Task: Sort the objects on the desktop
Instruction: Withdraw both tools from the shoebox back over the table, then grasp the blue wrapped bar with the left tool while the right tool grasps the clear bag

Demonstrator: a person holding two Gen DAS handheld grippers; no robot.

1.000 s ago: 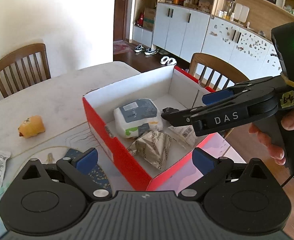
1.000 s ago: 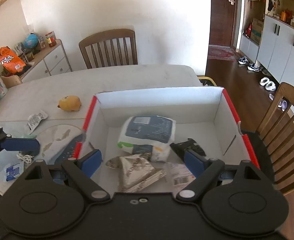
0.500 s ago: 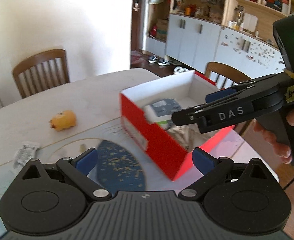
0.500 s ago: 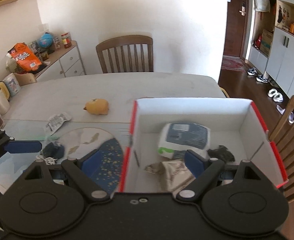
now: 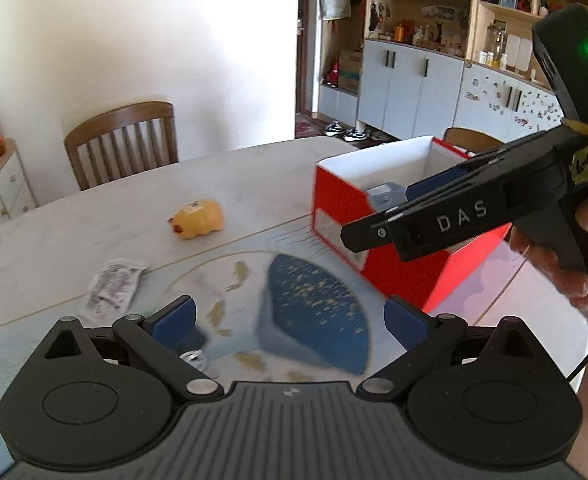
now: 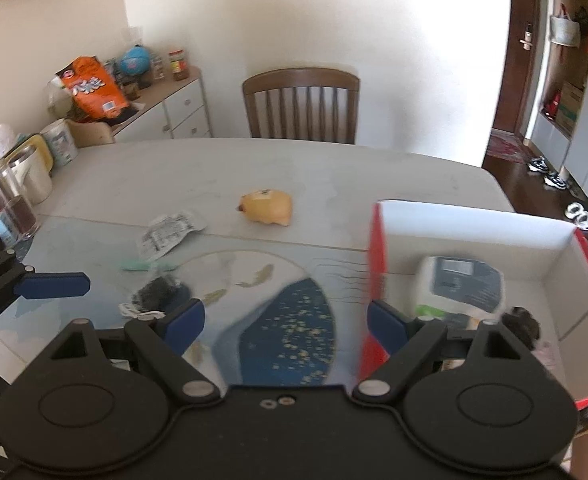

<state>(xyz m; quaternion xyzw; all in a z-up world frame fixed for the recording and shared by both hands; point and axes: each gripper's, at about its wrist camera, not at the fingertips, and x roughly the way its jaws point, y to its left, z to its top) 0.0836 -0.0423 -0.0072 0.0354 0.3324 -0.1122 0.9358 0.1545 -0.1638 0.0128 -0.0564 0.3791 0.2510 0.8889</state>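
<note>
A red box with a white inside (image 5: 378, 184) (image 6: 470, 224) stands on the table's right side. It holds a white and blue packet (image 6: 462, 286) and a small black thing (image 6: 522, 320). A yellow toy (image 5: 197, 219) (image 6: 267, 208) and a printed sachet (image 5: 111, 286) (image 6: 169, 232) lie on the table. A dark bundle with a white cord (image 6: 155, 294) lies by the right gripper's left finger. My left gripper (image 5: 289, 318) is open and empty. My right gripper (image 6: 285, 322) is open and empty, above the mat left of the box; it shows from the side in the left wrist view (image 5: 374, 232).
A round mat with a blue patch (image 5: 314, 312) (image 6: 289, 332) covers the near table. A wooden chair (image 6: 302, 104) stands at the far edge. A sideboard with jars and an orange bag (image 6: 93, 88) is at the left. Jars (image 6: 13, 200) stand on the table's left edge.
Both grippers have swung left, away from the box and toward the mat and the loose things. The right gripper has come out of the box, empty. The box contents lie as before.
</note>
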